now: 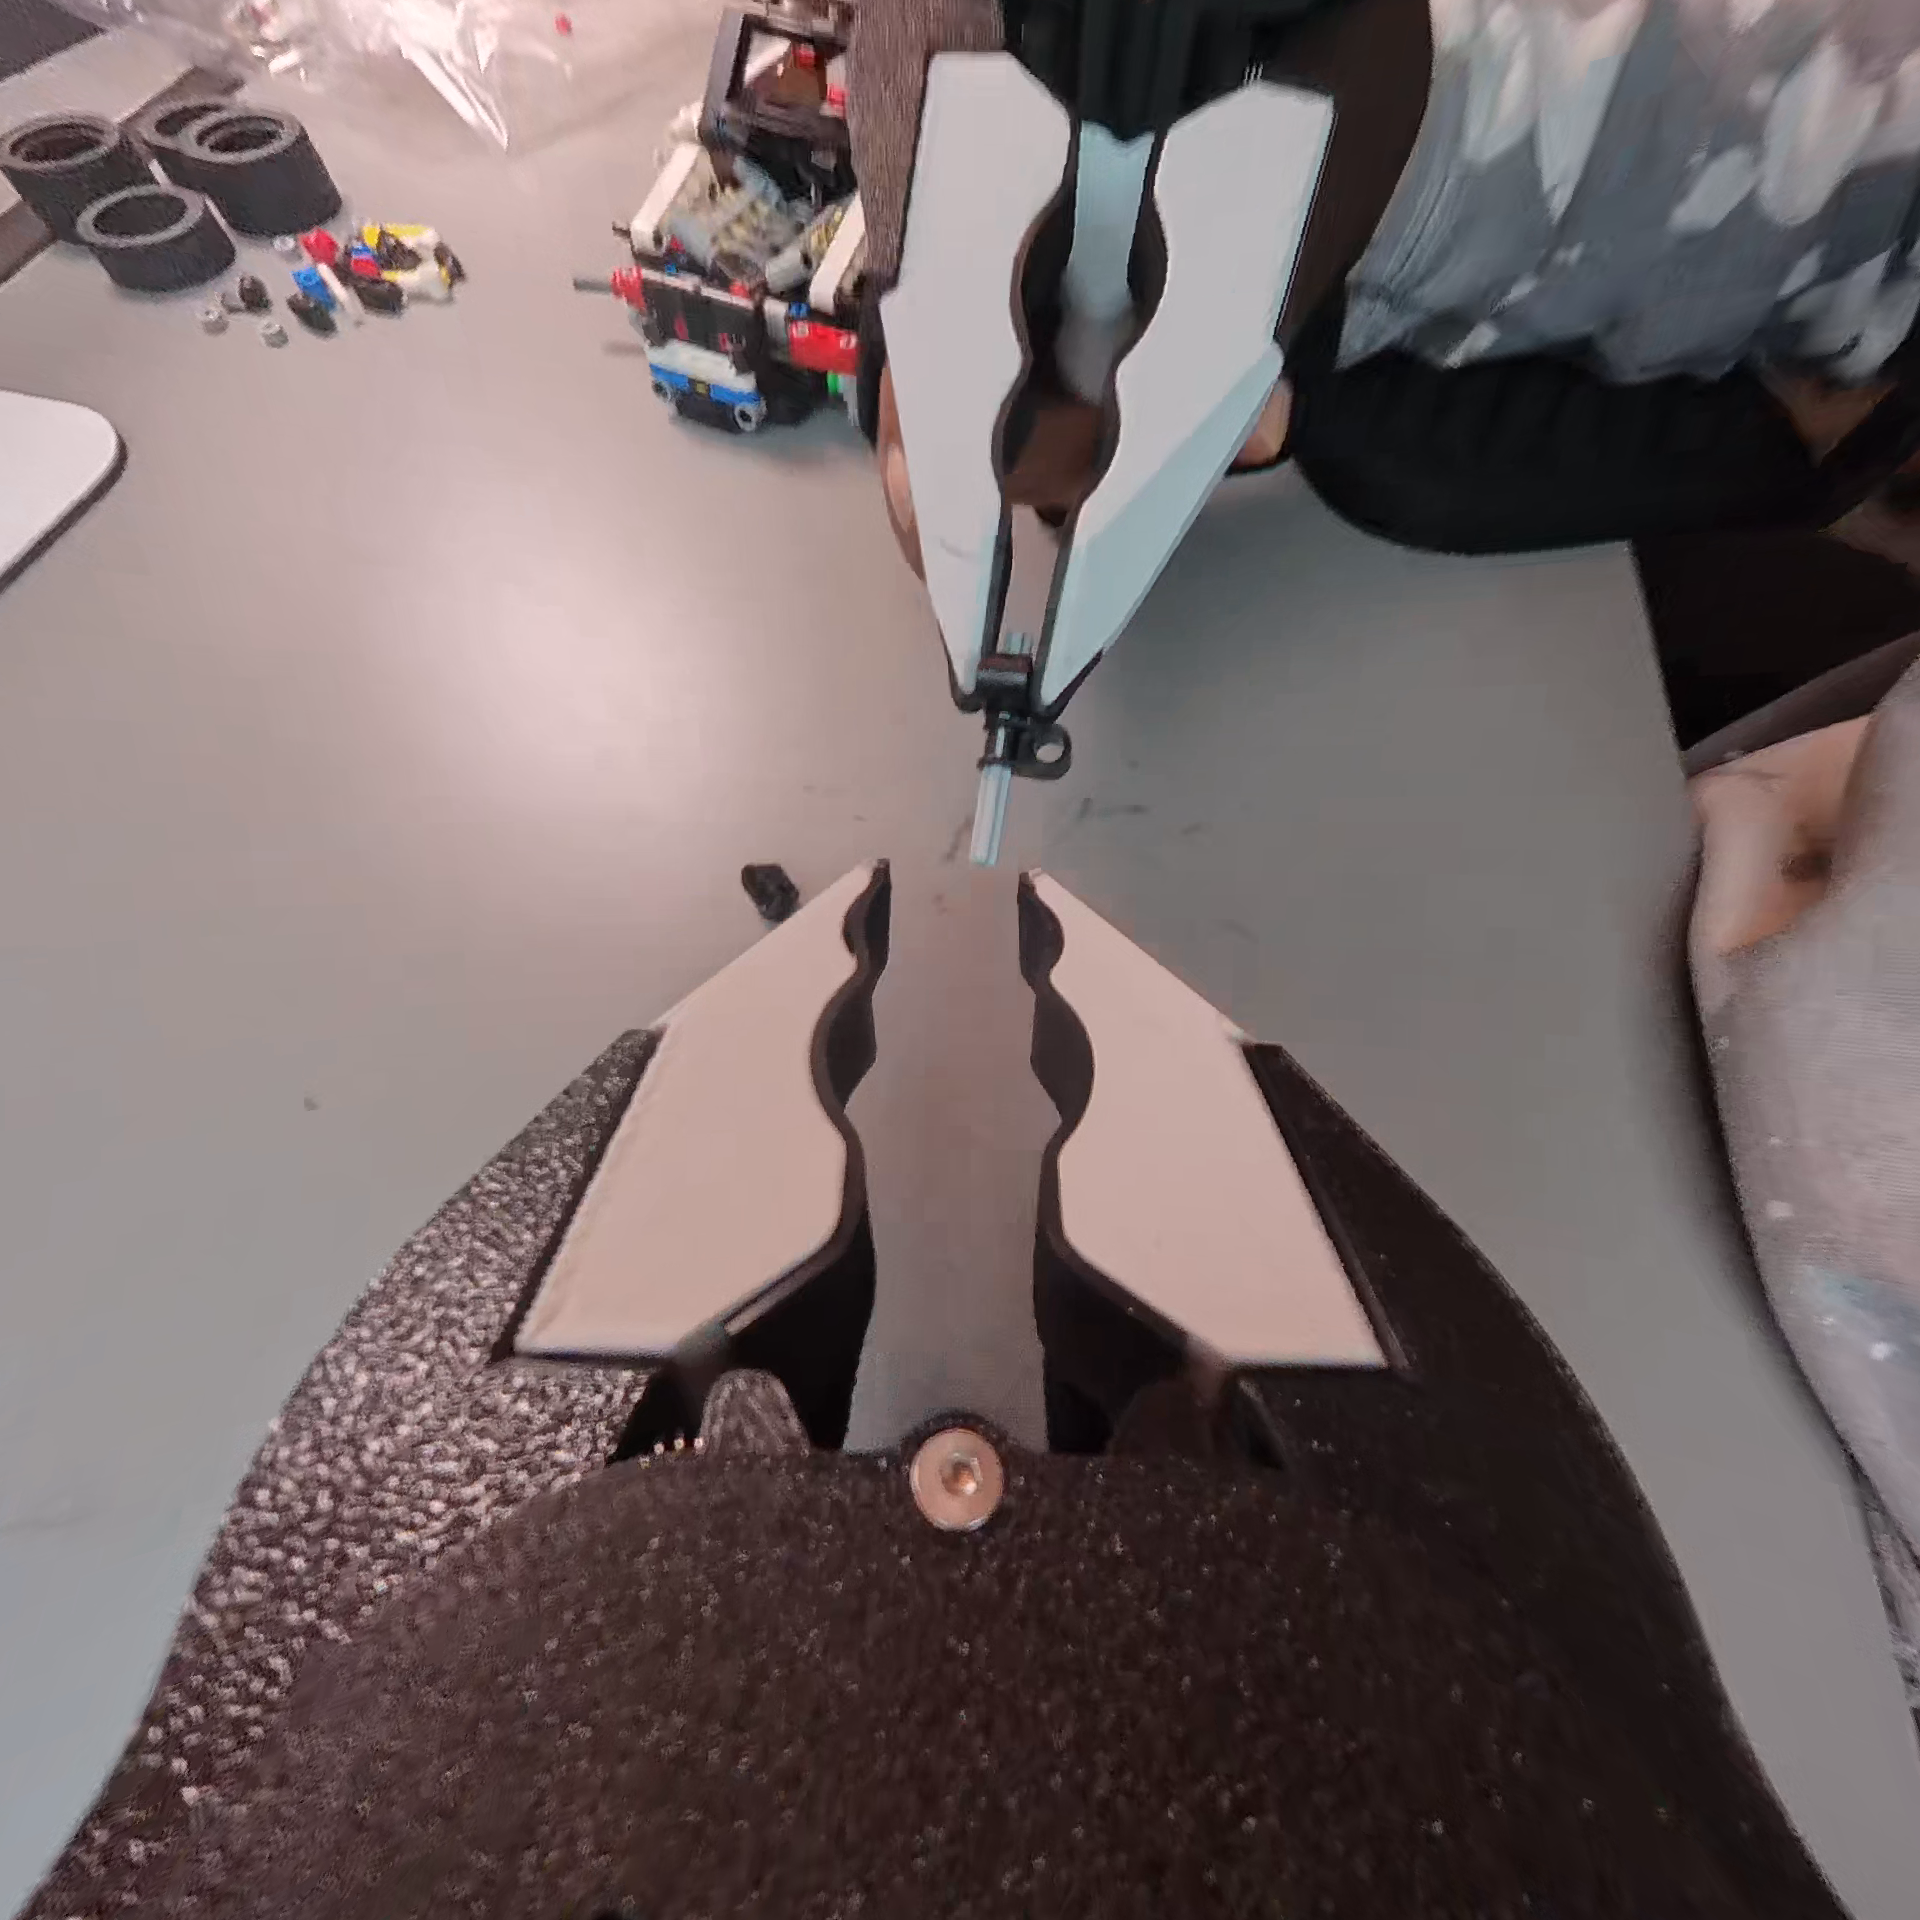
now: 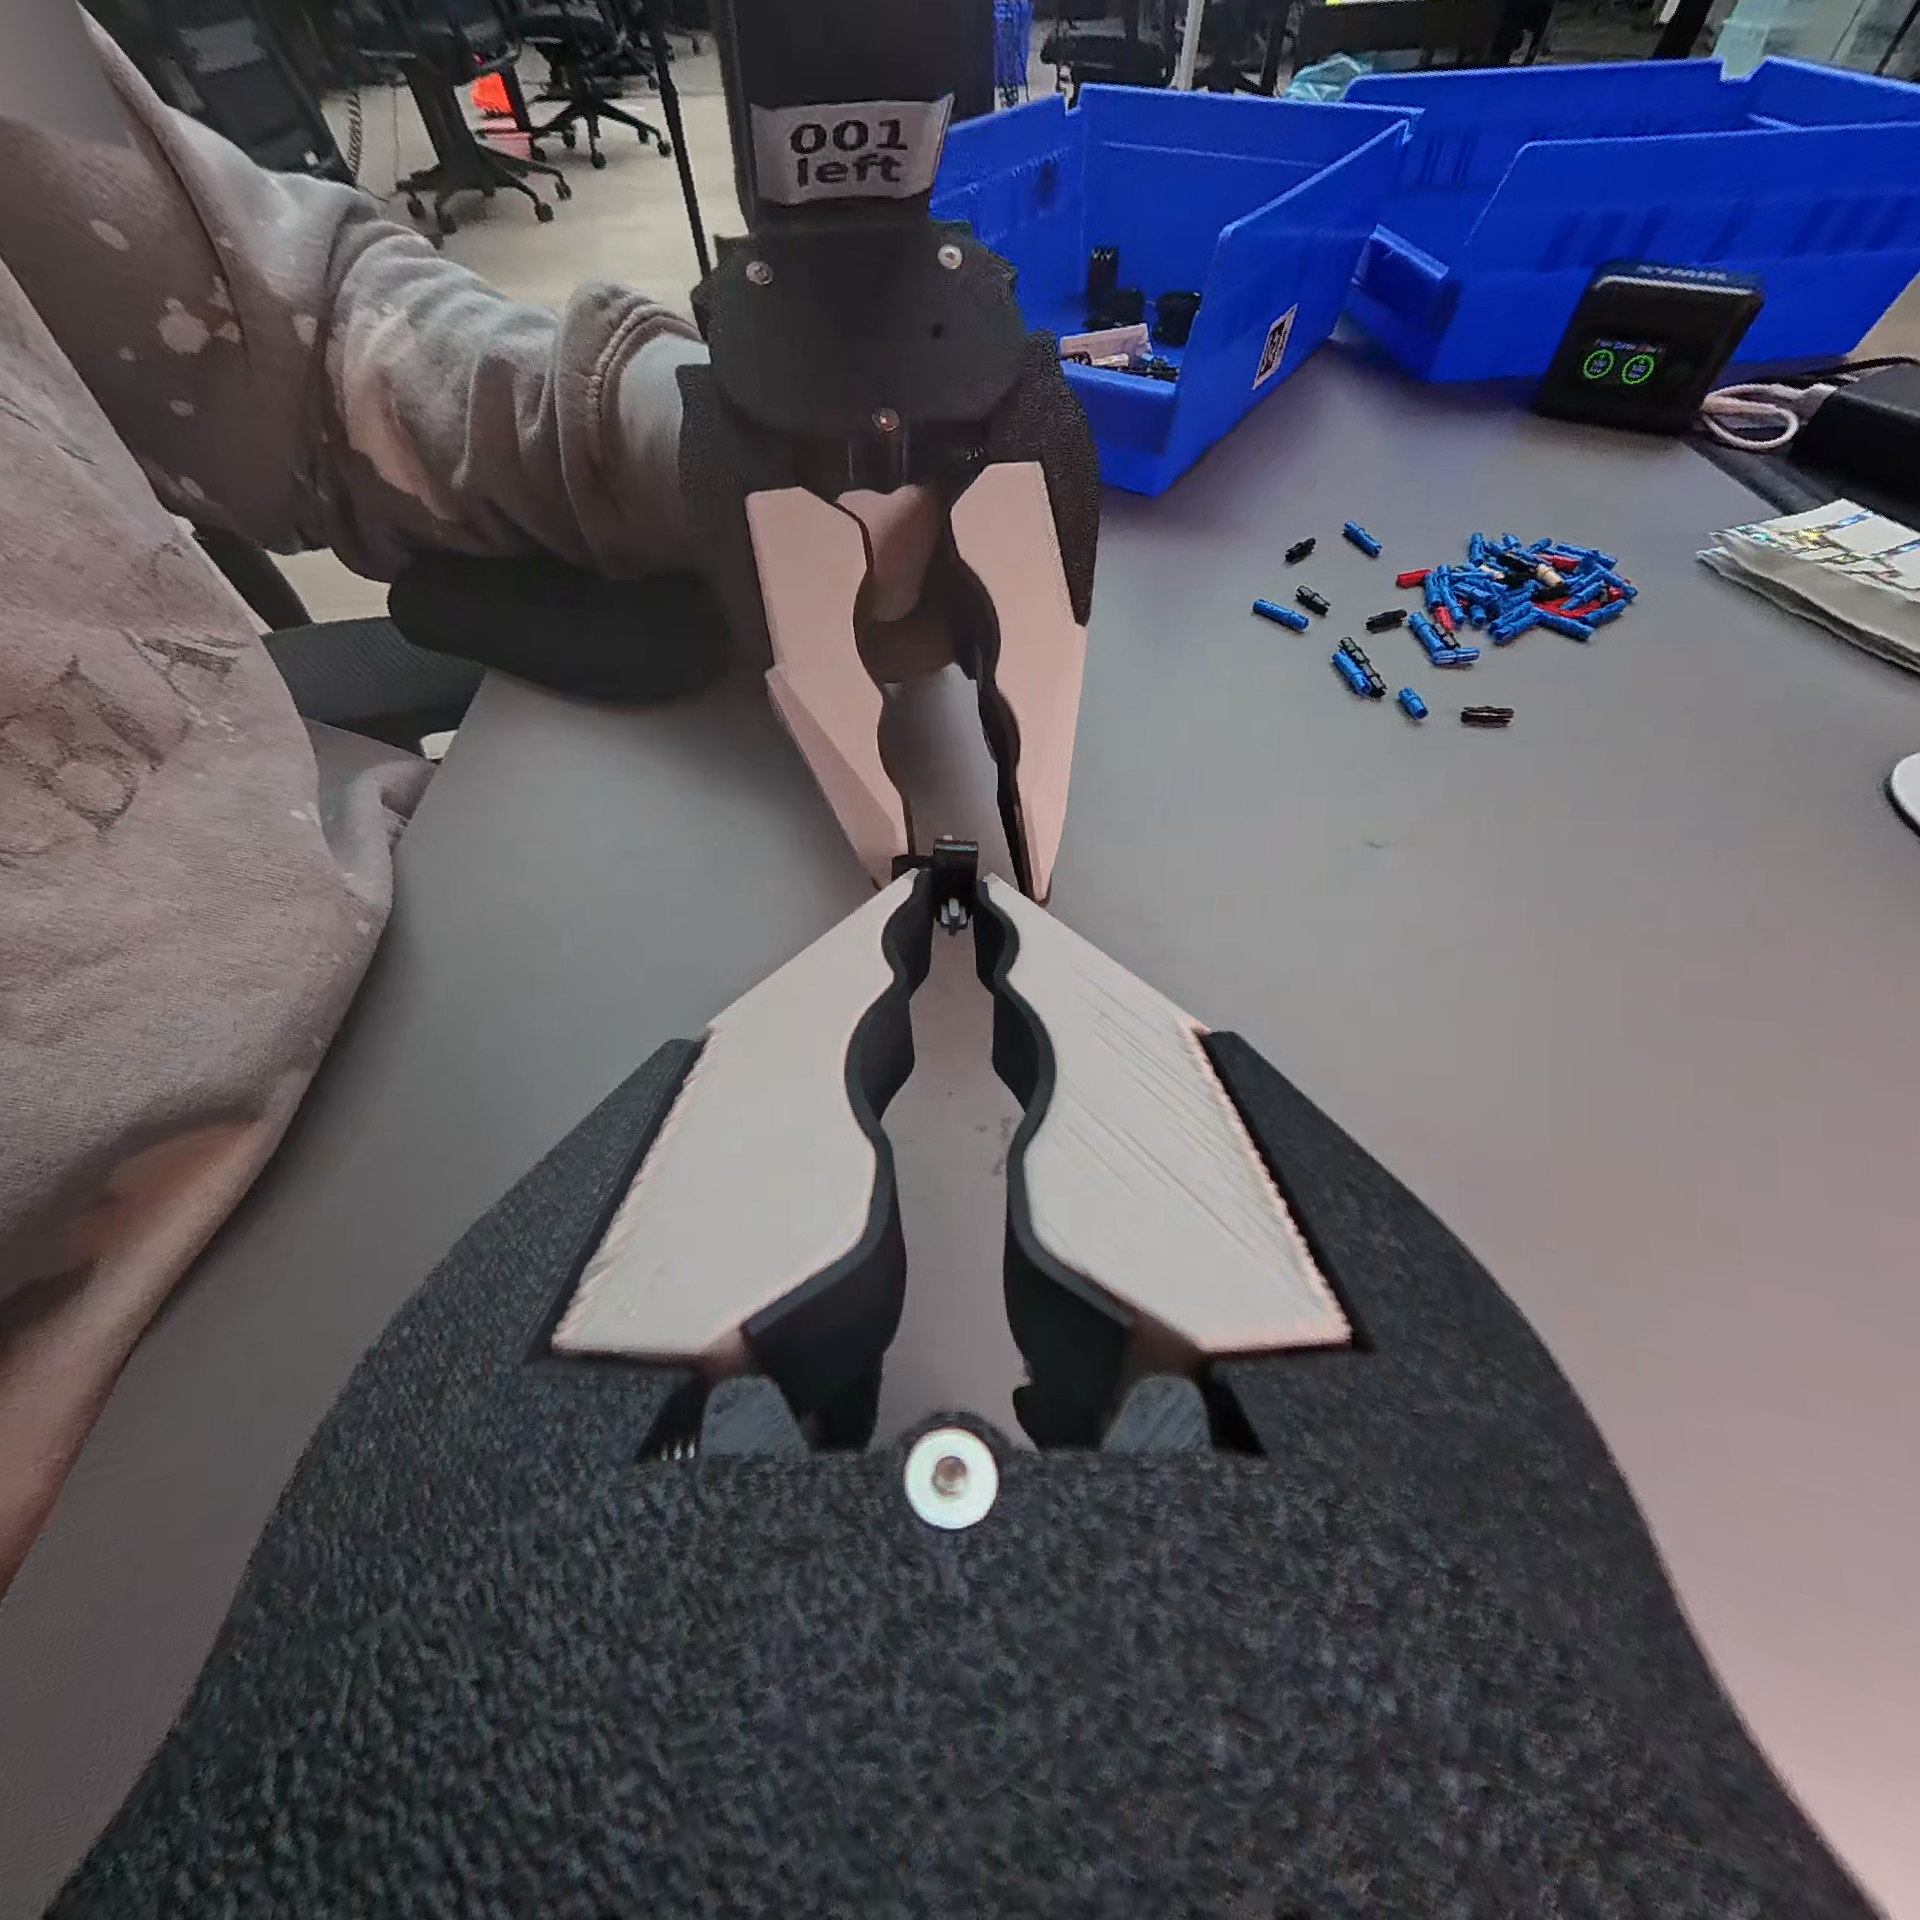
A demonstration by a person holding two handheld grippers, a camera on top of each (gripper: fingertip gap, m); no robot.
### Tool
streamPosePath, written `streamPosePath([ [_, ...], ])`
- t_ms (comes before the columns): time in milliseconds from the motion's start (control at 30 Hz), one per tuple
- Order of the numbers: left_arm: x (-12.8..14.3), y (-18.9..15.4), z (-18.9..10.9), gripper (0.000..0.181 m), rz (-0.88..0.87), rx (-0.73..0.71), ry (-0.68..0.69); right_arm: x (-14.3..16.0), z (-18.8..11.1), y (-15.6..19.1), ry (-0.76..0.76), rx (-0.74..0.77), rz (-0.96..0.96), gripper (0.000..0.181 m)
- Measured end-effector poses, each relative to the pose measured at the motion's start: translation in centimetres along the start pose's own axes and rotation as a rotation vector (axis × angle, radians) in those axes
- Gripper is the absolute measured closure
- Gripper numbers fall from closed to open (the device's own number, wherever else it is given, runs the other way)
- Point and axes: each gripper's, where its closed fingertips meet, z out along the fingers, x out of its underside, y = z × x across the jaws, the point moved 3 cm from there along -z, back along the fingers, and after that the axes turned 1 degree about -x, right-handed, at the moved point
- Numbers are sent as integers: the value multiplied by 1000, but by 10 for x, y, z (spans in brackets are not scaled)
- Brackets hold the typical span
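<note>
My right gripper [image 2: 951, 896] is shut on a small black connector [image 2: 954, 862] with a light grey axle through it. In the left wrist view the right gripper [image 1: 1013, 681] comes down from the top, and the grey axle [image 1: 989, 816] sticks out of its tips toward my left gripper. My left gripper [image 1: 956, 875] is open and empty, and the axle's end sits just in front of its gap. In the right wrist view the left gripper [image 2: 964, 871] faces mine tip to tip. A small black piece [image 1: 769, 888] lies on the grey table [image 1: 416, 727] beside the left fingertip.
Black tyres [image 1: 166, 187], loose small pieces [image 1: 353, 275] and a partly built brick vehicle [image 1: 748, 281] lie at the back. Blue bins [image 2: 1195, 312], a pile of blue, black and red pins [image 2: 1496, 603], a small screen device [image 2: 1642, 343] and a booklet [image 2: 1829, 582] are to the right. Left and right tips are no more than a few centimetres apart. The partly built brick vehicle [image 1: 748, 281] is about equally far from each gripper, around 25 centimetres.
</note>
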Motion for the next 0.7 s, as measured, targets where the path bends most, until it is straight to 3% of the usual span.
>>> streamPosePath([
  [133, -14, -10, -8, 173, -61, 101, -95, -4, 6, 5, -18, -23, -6, 174],
  [333, -18, -17, -12, 177, -105, 150, -112, -8, 3, 11, -45, -67, -8, 175],
  [700, -38, -19, -23, 178, -67, 111, -210, -28, -22, 8, -125, -88, 1, 176],
])
